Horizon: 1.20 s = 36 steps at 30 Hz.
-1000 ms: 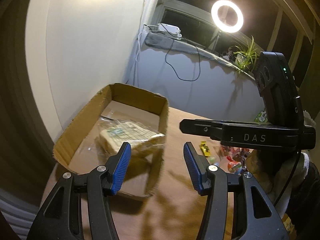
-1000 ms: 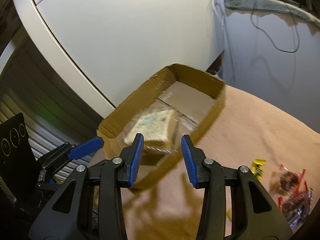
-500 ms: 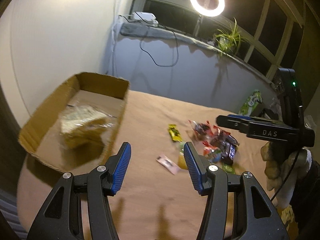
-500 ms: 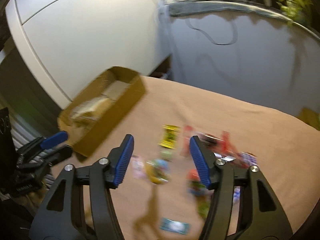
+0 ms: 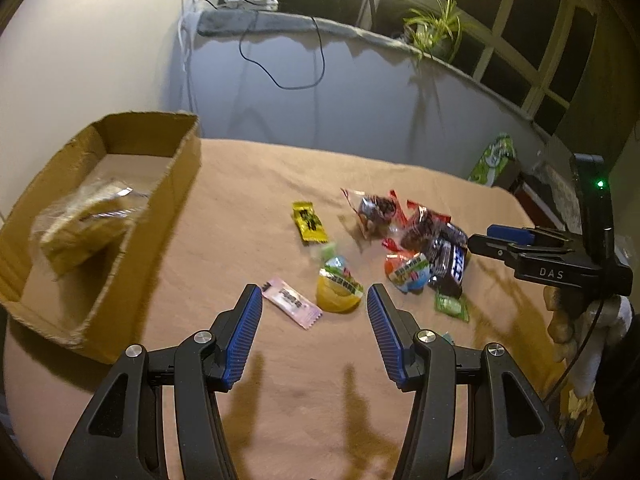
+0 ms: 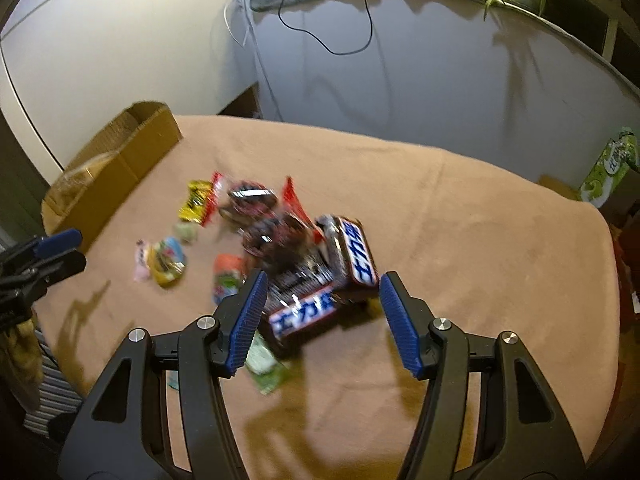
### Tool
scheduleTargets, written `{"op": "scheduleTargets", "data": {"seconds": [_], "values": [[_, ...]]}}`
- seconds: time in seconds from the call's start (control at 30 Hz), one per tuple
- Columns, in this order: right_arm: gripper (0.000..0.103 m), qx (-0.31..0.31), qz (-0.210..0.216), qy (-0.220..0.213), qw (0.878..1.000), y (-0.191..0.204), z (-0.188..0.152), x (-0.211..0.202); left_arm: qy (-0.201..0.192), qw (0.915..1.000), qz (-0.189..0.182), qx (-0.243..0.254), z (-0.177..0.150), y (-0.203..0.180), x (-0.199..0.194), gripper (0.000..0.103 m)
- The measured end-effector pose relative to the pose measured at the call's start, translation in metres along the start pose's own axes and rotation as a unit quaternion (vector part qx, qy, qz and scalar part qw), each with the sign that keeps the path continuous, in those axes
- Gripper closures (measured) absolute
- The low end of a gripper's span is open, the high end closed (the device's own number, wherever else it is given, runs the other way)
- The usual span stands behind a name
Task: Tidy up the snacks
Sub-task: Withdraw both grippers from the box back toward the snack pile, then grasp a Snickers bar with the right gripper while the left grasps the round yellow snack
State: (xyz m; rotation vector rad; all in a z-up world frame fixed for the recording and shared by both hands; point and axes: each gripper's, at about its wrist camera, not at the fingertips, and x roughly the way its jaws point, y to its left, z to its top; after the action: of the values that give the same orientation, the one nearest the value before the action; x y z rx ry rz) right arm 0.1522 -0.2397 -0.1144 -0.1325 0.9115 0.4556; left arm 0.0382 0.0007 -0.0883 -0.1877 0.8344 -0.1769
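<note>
At far left, the cardboard box (image 5: 100, 216) sits on the desk (image 5: 248, 184), one clear-wrapped snack (image 5: 86, 222) inside, likely the collection spot. The left gripper (image 5: 314, 320) hovers spread wide and empty above the pink packet (image 5: 292, 306) and yellow jelly cup (image 5: 339, 290). Rightward, the right gripper (image 6: 320, 312), also spread and empty, frames the dark chocolate bars (image 6: 320, 276), probably its next pick.

Cardboard box (image 5: 100, 216) sits left of snack pile (image 5: 400, 248) on table (image 5: 248, 184).
</note>
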Motion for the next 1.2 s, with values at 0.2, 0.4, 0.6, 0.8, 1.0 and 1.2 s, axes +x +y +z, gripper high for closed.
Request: {"op": "scheduleTargets", "data": {"seconds": [0.2,0.4,0.6,0.8,1.0,1.2], "values": [[0.042,0.033,0.022,0.029,0.999,-0.007,-0.016,0.011,0.021,0.9997,-0.003,0.014,-0.002,-0.005,0.017,0.049],[0.042,0.095,0.061,0.056,0.992,-0.016,-0.024,0.03,0.04,0.9988,-0.01,0.025,0.001,-0.007,0.034,0.049],[0.042,0.098,0.044,0.051,0.993,-0.009,-0.014,0.04,0.049,0.9976,-0.004,0.05,0.002,-0.015,0.049,0.049],[0.043,0.066,0.02,0.058,0.996,0.006,-0.004,0.052,0.055,0.9962,0.004,0.068,0.002,-0.019,0.064,0.049],[0.059,0.044,0.009,0.067,0.997,0.003,-0.006,0.051,0.055,0.9961,0.004,0.069,0.003,-0.017,0.068,0.05],[0.068,0.034,0.009,0.075,0.997,0.003,-0.008,0.048,0.055,0.9955,0.004,0.077,0.001,-0.017,0.072,0.069]]}}
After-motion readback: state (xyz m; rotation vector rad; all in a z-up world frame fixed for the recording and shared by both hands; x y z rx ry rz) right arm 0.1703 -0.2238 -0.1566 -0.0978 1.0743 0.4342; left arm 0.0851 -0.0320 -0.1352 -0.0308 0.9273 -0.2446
